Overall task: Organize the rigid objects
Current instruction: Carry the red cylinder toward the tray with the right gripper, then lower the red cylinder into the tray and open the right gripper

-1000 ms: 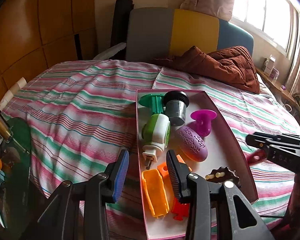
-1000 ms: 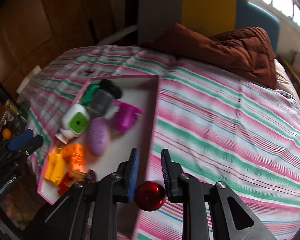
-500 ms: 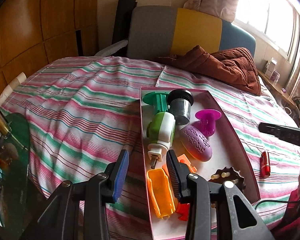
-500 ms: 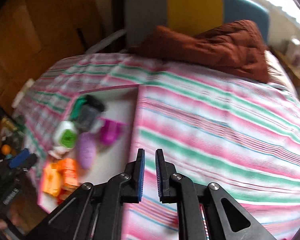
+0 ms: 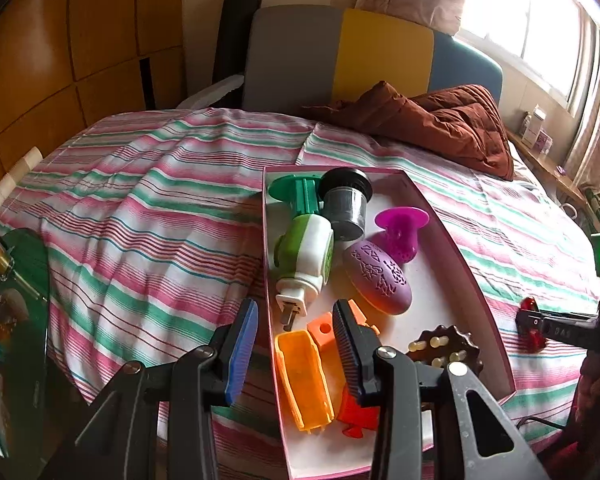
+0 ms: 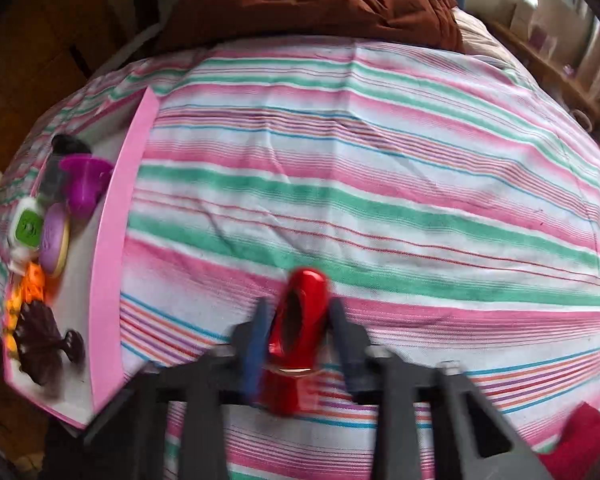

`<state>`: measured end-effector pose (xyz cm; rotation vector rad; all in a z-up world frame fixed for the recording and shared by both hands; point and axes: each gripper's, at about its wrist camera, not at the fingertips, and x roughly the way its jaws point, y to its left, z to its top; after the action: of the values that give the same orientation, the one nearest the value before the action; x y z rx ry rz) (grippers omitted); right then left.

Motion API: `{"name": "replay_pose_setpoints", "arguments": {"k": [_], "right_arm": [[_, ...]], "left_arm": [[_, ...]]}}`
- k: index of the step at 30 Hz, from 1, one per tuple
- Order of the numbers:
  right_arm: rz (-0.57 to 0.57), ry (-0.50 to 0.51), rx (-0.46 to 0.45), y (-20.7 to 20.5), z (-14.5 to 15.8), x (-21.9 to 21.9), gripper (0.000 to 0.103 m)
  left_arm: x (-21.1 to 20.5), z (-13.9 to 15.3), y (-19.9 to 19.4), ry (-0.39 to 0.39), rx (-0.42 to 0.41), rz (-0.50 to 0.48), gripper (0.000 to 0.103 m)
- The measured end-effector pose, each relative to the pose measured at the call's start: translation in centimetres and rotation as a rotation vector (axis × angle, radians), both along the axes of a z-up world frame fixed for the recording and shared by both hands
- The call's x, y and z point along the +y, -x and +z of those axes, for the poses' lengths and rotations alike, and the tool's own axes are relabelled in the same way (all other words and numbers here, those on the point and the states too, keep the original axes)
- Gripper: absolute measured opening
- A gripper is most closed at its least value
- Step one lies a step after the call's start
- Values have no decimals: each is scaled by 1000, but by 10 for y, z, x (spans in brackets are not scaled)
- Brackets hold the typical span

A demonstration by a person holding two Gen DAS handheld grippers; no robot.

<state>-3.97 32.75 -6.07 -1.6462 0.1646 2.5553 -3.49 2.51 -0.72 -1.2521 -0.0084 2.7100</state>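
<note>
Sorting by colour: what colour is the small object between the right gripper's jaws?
Shiny red, lying on the striped bedsheet; clearest in the right wrist view.

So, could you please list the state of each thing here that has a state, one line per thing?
Left gripper: open, nothing between its pads, above the box's near-left edge.
Right gripper: jaws opening, around the shiny red toy car.
Shiny red toy car: on the striped bedspread, outside the box.
Shallow pink cardboard box: open, no lid, partly filled.
White and green plug-in device: lying on its side in the box.
</note>
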Motion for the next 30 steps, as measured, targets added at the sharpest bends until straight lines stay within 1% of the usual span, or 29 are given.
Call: {"name": "replay_pose_setpoints", "arguments": {"k": [1,3,8,14,16,20,24,26,28,30], "right_arm": [[23,-24,5,-2,0,-7,26],[46,-1,14,-1,1,-12,26],[64,14,44,5,6,-21,26],[111,60,133,6,36,-44,26],[150,80,157,10,46,-58,26],[232,99,182,25,55,-92,26],[281,91,159,41,48,-120,26],[294,88,131,49,39,-128,26],[297,63,112,56,28,-136,26],[293,62,91,61,19,-138,26]], "left_arm": [[1,1,-1,4,4,-1,39],[2,2,-1,8,7,-4,39],[1,7,-5,19,27,-1,39],[-3,8,-6,11,27,12,39],[-4,7,-6,10,24,13,39],[-5,7,-8,10,30,13,39],[-8,8,-10,-6,35,12,39],[-8,8,-9,4,37,20,39],[-9,8,-9,9,41,31,39],[-11,7,-9,13,41,43,42]]}}
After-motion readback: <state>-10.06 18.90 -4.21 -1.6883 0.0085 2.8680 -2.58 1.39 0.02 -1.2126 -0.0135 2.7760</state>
